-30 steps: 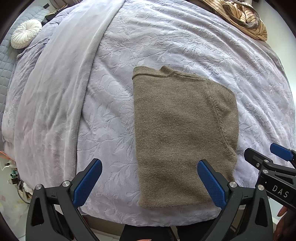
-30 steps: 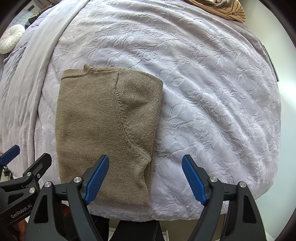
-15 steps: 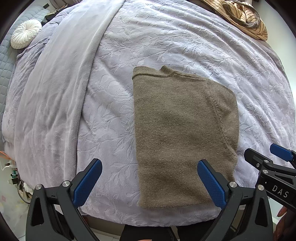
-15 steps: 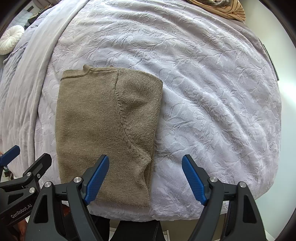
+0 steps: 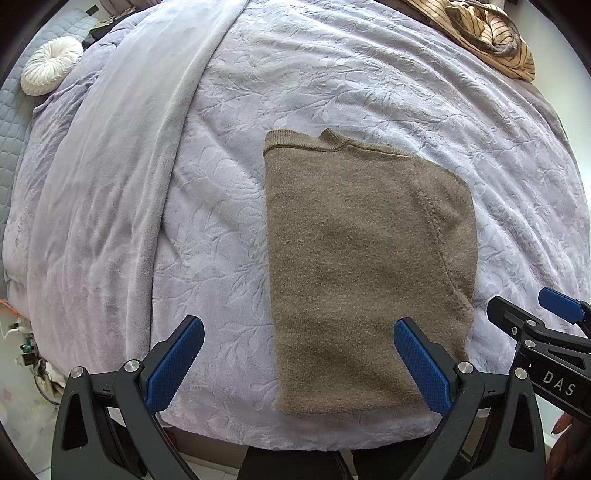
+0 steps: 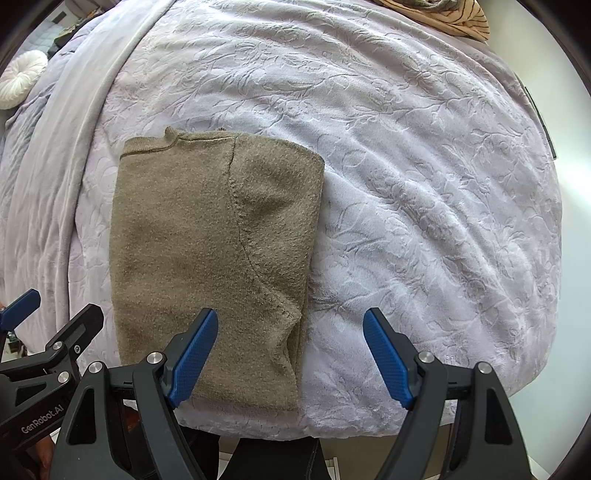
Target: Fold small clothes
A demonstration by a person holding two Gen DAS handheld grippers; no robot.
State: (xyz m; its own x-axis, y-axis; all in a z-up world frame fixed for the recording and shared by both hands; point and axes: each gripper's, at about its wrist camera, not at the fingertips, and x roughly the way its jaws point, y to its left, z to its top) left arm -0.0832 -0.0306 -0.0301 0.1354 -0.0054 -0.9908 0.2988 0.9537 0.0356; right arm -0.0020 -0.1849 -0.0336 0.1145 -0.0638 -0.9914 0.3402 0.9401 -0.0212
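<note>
An olive-brown knit sweater [image 5: 365, 266] [image 6: 210, 251] lies folded into a tall rectangle on the lilac bedspread [image 5: 332, 81] [image 6: 424, 184], its collar at the far end and its hem at the bed's near edge. My left gripper [image 5: 299, 354] hangs open above the sweater's near left corner, holding nothing. Over the near right edge of the sweater my right gripper [image 6: 290, 354] also stands open and empty. Each gripper shows at the side of the other's view.
A plain lilac blanket [image 5: 110, 177] lies folded along the left of the bed. A round white cushion [image 5: 51, 64] sits at the far left, and striped tan clothing [image 5: 487, 33] is heaped at the far right corner. The bed's near edge drops to the floor below the grippers.
</note>
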